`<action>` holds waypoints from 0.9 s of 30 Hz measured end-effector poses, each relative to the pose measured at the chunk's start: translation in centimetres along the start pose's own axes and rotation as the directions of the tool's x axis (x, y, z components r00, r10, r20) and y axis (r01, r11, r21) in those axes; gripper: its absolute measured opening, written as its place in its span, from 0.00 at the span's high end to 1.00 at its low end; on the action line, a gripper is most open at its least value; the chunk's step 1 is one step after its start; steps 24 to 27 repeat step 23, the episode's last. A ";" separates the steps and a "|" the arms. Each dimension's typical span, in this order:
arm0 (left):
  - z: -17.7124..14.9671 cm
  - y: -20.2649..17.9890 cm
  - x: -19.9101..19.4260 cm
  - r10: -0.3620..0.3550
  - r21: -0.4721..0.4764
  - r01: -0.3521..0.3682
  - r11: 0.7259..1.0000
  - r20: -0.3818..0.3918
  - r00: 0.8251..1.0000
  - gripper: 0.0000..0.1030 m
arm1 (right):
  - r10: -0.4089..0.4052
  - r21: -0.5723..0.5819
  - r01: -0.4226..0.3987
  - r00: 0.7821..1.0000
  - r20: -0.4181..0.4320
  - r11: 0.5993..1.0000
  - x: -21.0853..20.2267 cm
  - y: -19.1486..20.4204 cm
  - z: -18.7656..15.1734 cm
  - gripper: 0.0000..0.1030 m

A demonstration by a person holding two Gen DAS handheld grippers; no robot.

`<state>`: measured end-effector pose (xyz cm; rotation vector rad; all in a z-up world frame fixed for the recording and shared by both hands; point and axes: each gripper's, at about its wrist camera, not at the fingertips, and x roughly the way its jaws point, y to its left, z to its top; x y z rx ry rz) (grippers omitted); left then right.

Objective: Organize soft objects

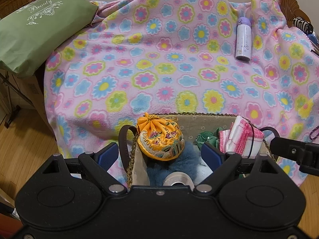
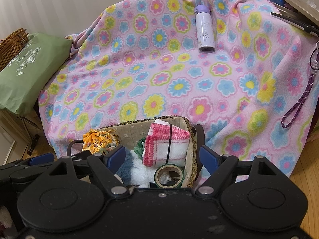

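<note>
- Flowered fleece blanket (image 1: 159, 63) covers the whole surface; nothing soft left loose on it that I can see. Only a lilac bottle (image 1: 243, 39) lies on it, far side, toward the right, long axis running near-to-far, well apart from both tongs.
- Green "Beauty" bag (image 1: 37, 29) sits off the blanket's left edge, far from both tongs; soft or not, can't tell.
- Lined basket (image 1: 201, 120) at near edge of blanket, right below both tongs; holds the soft things.
- In basket, left to right: orange embroidered pouch (image 1: 160, 139) on a blue furry item (image 1: 175, 167), green cloth (image 1: 207, 138), pink-edged white cloth (image 1: 241, 137) w/ a thin black cord across it. Tape roll (image 2: 169, 176) at near end.
- Left tongs (image 1: 158, 157): spread, pinching nothing; pouch lies just ahead between the tips. Nearer arm for pouch.
- Right tongs (image 2: 162, 157): spread, nothing pinched; pink-edged cloth straight ahead between tips, upright-ish, leaning on basket's right wall. Nearer arm for that cloth.
- Judgement: sorting looks nearly done.
</note>
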<state>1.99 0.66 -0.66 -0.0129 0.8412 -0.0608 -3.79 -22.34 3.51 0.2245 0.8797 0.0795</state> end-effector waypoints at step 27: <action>0.2 0.2 0.2 0.005 -0.008 -0.005 1.000 -0.012 1.000 0.16 | 0.003 0.004 -0.003 1.000 -0.009 1.000 0.0 -0.2 -0.1 0.20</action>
